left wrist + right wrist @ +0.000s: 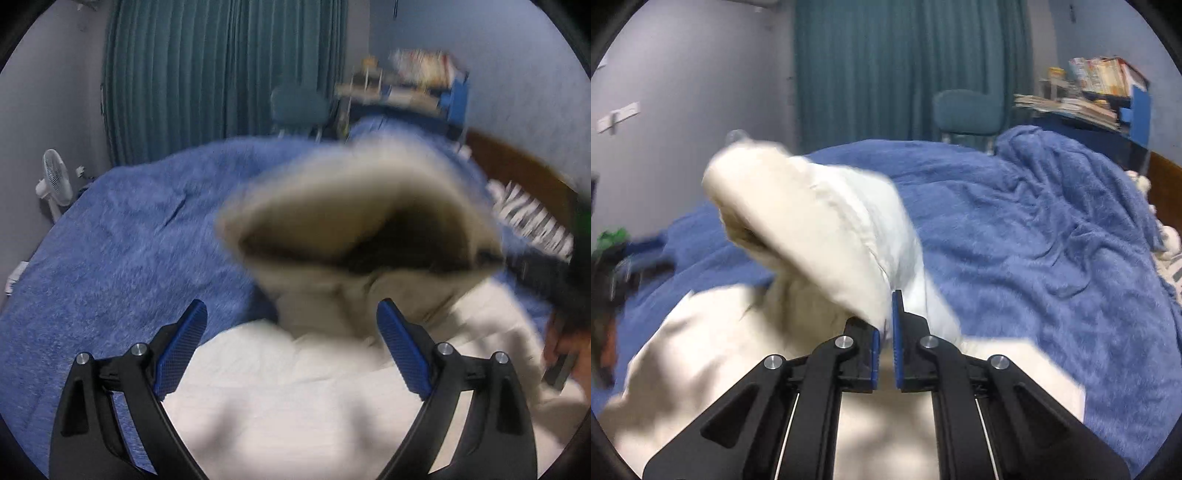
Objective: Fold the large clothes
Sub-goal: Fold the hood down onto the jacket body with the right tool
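Jaws of the right gripper (886, 314) clamp the cream garment (820, 229); left gripper (291, 317) gapes empty.

Right tongs (886, 325) pinch the lifted cream garment (820, 236) over blue blanket (1015, 229).

We take the bed (1015, 229) as landmark. On it, near side, lies the garment (701, 350), one part raised over the bed (812, 229). Behind the bed: curtain (905, 74), w/ chair (967, 107) btwn them. Behind-right of the bed: shelf w/ books (1086, 96). Left of the bed: fan (55, 181).
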Demonstrator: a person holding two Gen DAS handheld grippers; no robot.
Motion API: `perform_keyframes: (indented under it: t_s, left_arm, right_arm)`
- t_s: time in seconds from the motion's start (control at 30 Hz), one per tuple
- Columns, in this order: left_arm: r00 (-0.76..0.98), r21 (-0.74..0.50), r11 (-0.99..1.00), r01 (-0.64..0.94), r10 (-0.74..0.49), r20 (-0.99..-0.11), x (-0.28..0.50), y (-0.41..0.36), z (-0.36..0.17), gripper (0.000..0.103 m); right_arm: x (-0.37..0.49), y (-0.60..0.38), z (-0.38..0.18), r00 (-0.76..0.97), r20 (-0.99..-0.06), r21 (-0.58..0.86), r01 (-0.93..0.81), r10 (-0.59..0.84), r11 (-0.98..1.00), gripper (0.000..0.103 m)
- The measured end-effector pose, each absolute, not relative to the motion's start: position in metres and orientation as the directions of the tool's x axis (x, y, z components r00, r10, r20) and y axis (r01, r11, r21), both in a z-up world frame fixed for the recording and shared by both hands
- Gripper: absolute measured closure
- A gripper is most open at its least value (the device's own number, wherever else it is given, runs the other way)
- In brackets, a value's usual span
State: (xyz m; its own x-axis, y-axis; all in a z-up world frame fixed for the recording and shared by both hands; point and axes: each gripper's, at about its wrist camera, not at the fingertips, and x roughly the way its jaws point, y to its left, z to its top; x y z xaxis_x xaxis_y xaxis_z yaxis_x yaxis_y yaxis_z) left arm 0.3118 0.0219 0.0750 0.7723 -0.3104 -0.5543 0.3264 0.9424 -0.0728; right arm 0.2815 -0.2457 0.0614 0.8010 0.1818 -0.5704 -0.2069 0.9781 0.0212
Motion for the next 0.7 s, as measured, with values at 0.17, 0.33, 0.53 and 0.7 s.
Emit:
perform_keyframes:
  t_s: [0.17, 0.33, 0.53, 0.7]
  left_arm:
    - [0.745, -0.108, 0.894, 0.435, -0.424, -0.514, 0.269, 0.020, 0.102, 0.015]
    - [0.661, -0.083, 0.858, 0.508, -0.449, -0.601, 0.257, -0.018, 0.081, 0.015]
    - [0.608, -0.046, 0.904, 0.425, -0.323, -0.725, 0.308, -0.037, 0.023, 0.017]
    - [0.553, -0.018, 0.927, 0.374, -0.238, -0.799, 0.341, -0.024, -0.020, 0.017]
  right_arm:
    - [0.218, -0.241, 0.055, 0.791, -0.553, -0.019, -0.327, 0.262, 0.945, 0.097]
    - [0.209, -0.224, 0.029, 0.750, -0.602, -0.037, -0.369, 0.274, 0.929, 0.096]
    - [0.243, -0.220, 0.006, 0.721, -0.645, 0.001, -0.330, 0.253, 0.944, 0.090]
    - [0.247, -0.215, 0.000, 0.694, -0.660, 0.019, -0.367, 0.287, 0.930, 0.056]
